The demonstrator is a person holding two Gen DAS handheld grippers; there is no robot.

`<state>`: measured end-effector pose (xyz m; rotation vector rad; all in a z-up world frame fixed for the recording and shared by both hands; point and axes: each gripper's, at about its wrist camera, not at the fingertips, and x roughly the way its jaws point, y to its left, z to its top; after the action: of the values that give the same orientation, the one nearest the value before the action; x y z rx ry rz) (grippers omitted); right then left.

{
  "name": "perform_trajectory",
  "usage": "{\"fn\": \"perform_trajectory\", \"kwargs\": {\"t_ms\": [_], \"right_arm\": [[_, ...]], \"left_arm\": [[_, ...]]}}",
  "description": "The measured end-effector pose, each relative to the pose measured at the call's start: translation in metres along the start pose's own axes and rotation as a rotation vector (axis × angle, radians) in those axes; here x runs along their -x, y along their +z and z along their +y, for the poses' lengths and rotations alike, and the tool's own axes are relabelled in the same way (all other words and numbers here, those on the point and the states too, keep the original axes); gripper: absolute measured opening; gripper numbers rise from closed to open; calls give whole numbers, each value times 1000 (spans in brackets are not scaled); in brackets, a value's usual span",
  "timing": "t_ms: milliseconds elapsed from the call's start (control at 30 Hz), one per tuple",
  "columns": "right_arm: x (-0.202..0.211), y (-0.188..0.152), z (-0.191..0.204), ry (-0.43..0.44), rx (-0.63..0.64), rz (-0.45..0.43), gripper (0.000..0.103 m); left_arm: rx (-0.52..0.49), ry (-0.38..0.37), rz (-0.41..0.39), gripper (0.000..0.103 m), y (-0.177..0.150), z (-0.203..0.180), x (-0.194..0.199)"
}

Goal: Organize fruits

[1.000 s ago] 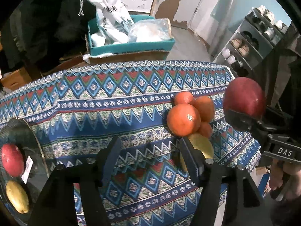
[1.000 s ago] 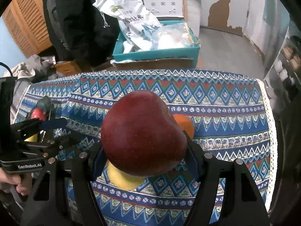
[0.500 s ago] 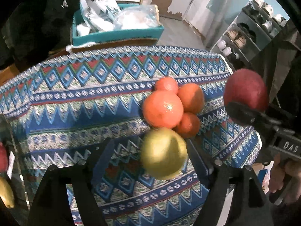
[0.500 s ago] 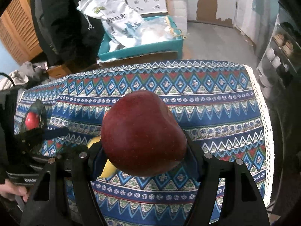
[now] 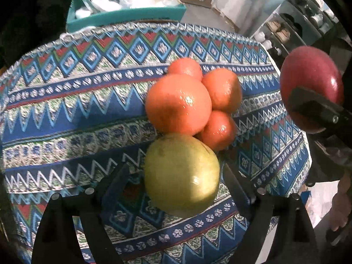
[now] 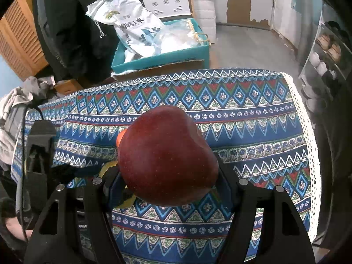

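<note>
Since a second ago the left tongs (image 5: 176, 182) have dropped toward the fruit pile, so the plate seen earlier at the left edge has left the left wrist view, and the yellow-green pear (image 5: 181, 173) now sits between their opening jaws, with a clear gap on the left side and the right finger close by. Touching the pear's far side is a cluster of four oranges (image 5: 178, 103) on the patterned desk cloth (image 5: 66, 101). At right, the right tongs grip a red apple (image 5: 310, 83) above the desk edge. From the right wrist view, the right tongs (image 6: 169, 180) are clamped on that red apple (image 6: 167, 160), unchanged, and the left tongs sit lower left, over a sliver of pear.
</note>
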<state>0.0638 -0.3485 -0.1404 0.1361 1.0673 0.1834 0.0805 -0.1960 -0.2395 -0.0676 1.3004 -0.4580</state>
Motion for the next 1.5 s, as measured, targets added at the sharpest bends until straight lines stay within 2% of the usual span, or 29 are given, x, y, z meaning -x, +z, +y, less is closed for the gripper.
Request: {"fn": "perform_trajectory", "kwargs": {"t_ms": [200,333,600,967,1200,1500], "right_arm": [[-2,-2,-5,-4,-9,6,71],[-3,-3,-9,-9,-19,9,71],[-4,-2,-8,-17,-6,9,71],[14,5,5,-21,28,-50,71],[30,12,23,-14,72,-95,71],[49,18,45,12,112,-145,71]], "left_arm": [[-1,-3,38,87,-3,-1,-16],[-26,-5,34,73,-2,-5,-19],[-95,42,-17,73,-6,-17,-13],[-125,65,-151,73,-1,-9,49],[-116,81,-239,73,2,-2,93],[-93,77,-315,73,0,6,135]]}}
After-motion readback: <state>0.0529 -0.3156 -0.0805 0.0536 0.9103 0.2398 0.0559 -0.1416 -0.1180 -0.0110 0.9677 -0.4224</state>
